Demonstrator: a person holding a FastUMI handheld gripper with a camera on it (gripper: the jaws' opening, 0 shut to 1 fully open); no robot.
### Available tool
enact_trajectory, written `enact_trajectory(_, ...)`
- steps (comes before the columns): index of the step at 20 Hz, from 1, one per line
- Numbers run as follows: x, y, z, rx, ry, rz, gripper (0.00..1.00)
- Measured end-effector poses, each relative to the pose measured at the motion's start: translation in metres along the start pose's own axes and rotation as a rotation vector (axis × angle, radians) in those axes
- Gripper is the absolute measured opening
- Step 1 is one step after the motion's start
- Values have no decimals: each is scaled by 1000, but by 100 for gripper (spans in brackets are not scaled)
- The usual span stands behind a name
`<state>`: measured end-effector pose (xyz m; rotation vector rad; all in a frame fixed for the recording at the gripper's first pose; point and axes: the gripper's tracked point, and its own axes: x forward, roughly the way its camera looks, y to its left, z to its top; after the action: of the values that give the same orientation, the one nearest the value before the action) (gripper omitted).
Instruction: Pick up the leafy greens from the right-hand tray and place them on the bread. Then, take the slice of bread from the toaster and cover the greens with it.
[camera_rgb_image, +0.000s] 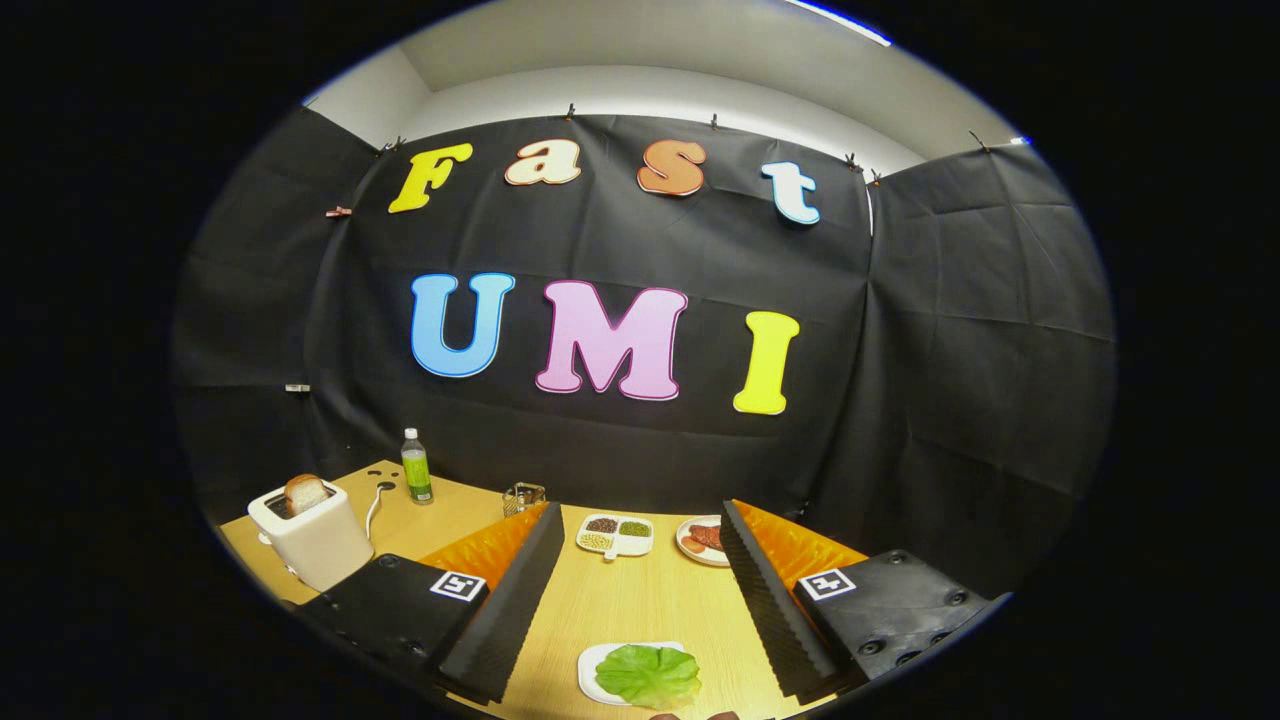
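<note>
Flanking greens (648, 675) on tray (587, 667), tool (638, 508) open

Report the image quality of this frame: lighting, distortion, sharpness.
Gripper view: even overhead light, soft shadows; strong fisheye bending the light wooden table edges and wall folds; sharp throughout, no blur; white toaster with a bread slice and green lettuce leaf crisp between the open gripper fingers.

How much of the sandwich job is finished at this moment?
Nothing looks done yet. The leafy greens lie on their white tray between the open fingers of the gripper, which holds nothing. The slice of bread stands in the toaster. Both steps remain: moving the greens, then covering them.
</note>
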<state>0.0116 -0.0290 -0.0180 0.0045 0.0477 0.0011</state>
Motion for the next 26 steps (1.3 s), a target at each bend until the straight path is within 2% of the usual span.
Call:
enact_trajectory(6, 8, -4, -28, 46, 84, -6, 97)
enact_trajectory(13, 25, -20, -85, 94, 225, -7, 97)
enact_trajectory(26, 39, -11, -252, 29, 608, 167, 98)
